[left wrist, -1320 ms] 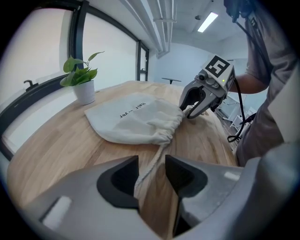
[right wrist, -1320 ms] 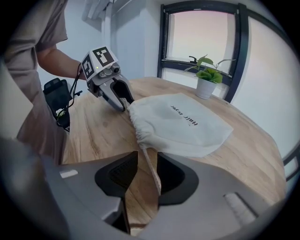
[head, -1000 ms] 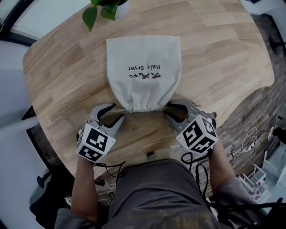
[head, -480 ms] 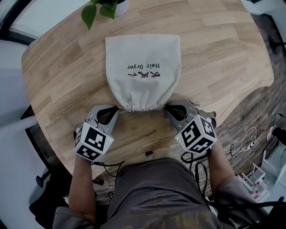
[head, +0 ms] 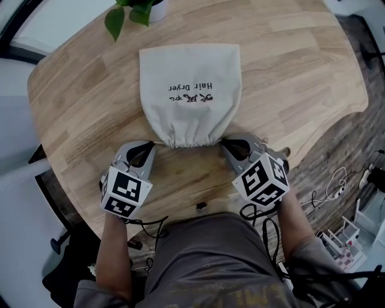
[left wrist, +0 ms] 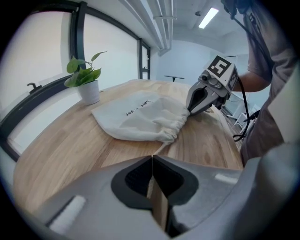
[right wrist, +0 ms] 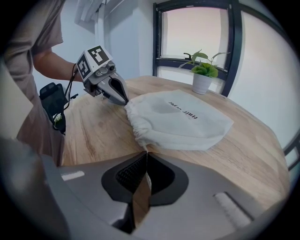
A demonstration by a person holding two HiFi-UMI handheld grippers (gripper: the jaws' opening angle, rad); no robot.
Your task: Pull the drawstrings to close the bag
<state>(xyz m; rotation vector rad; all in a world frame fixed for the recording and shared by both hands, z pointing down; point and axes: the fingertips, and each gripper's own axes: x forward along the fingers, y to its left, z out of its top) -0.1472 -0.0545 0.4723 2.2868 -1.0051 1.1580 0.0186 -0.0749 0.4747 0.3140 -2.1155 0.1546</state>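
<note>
**Drawstring bag: both cords pinched, mouth gathered**

The bag (head: 189,90), pale cloth, lies flat on the bench (head: 289,78). It lies just ahead of both tongs and extends away from them. Its gathered mouth (head: 191,141) is the end nearest the person and sits directly between the two tong tips. The cloth there is puckered into tight folds. Black print reading "Hair Dryer" (head: 191,93) is on the upper face, beyond the mouth.

The left drawstring (left wrist: 161,147) runs as a short pale cord from the left corner of the mouth straight into the left tongs (left wrist: 152,158). Those jaws are pressed together on it, with no gap at the tips. The right drawstring (right wrist: 145,148) leaves the right corner of the mouth in the same way and ends in the right tongs (right wrist: 146,153), whose jaws are also clamped onto the cord.

Both tongs point steeply down at the bench, one on each side of the mouth and close to it. Their tips angle inward toward each other. The marker cubes (head: 125,191) (head: 261,178) sit behind the jaws on the person's side, with a forearm below each.

A potted plant (head: 129,9) stands at the far edge of the bench, beyond the closed end of the bag and on the left tongs' side. A small dark item (head: 201,206) lies at the near bench edge between the two tongs. It is too small to identify. Cables trail down from the right tongs.
</note>
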